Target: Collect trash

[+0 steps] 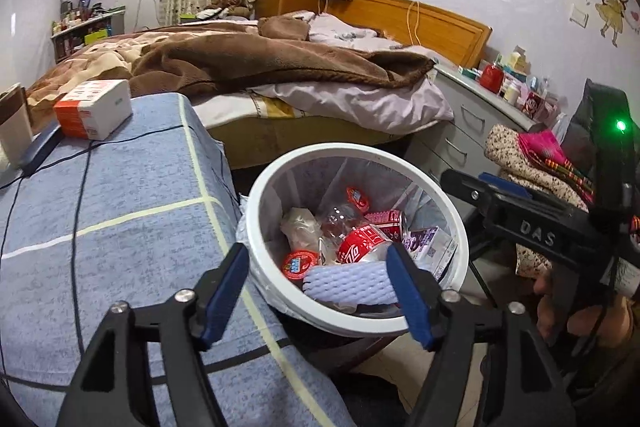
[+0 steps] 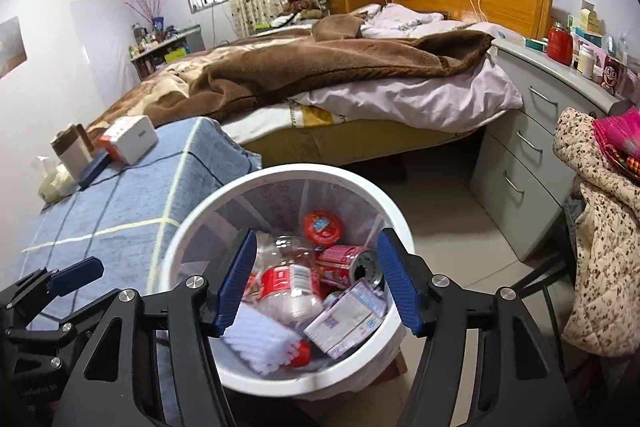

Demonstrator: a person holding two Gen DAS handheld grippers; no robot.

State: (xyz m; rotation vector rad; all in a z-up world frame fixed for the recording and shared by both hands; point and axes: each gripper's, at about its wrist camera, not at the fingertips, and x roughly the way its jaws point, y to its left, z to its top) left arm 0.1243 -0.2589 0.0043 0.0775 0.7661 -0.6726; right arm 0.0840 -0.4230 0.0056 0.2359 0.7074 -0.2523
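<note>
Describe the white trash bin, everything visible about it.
The white trash bin is round, looks plastic, and stands upright on the tiled floor beside the blue checked cloth. A thin translucent liner hangs inside from its rim. It holds a crushed clear bottle, a red can, a red-lidded cup, a purple carton and white foam netting. Both open grippers hover above it.

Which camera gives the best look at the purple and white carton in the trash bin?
The right wrist view. There the carton lies almost wholly exposed between the open fingers of the right gripper, printed sides facing the camera. In the left wrist view the carton is partly hidden behind a finger of the left gripper, against the wall of the bin.
</note>
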